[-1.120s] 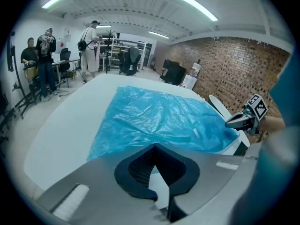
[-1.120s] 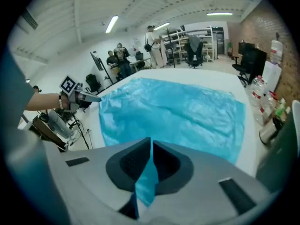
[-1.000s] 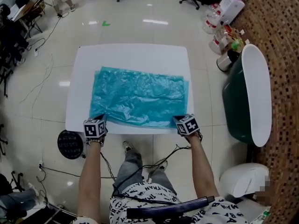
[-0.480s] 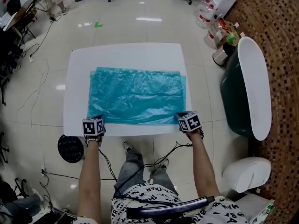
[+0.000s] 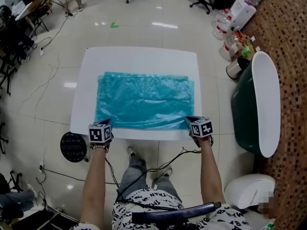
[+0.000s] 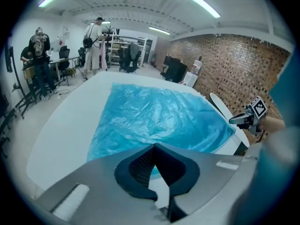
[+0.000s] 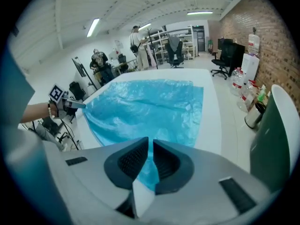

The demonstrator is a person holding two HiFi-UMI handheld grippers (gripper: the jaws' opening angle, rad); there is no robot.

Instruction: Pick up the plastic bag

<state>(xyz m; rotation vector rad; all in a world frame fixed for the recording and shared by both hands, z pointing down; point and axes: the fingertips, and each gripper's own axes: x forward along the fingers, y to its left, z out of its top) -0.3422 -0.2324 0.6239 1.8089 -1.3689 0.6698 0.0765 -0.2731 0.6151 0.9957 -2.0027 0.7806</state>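
Bag (image 5: 144, 99): flat on the table (image 5: 139, 59), centre; looks empty (nothing bulges inside).
Left tongs (image 5: 107, 122): tips pinched together on the 7 o'clock corner.
Right tongs (image 5: 188, 120): at the 5 o'clock corner; jaws have just eased to a narrow gap, with film between them but not pressed.
Change: that corner, raised a second ago, lies flat.
Meaning: right grip probably lost; re-pinch before lifting.

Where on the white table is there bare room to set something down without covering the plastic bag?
The widest bare band of the table runs along the far edge, beyond the plastic bag. A narrower strip lies along the bag's left side, and slimmer ones on its right and near sides. The middle is wholly covered by the bag.
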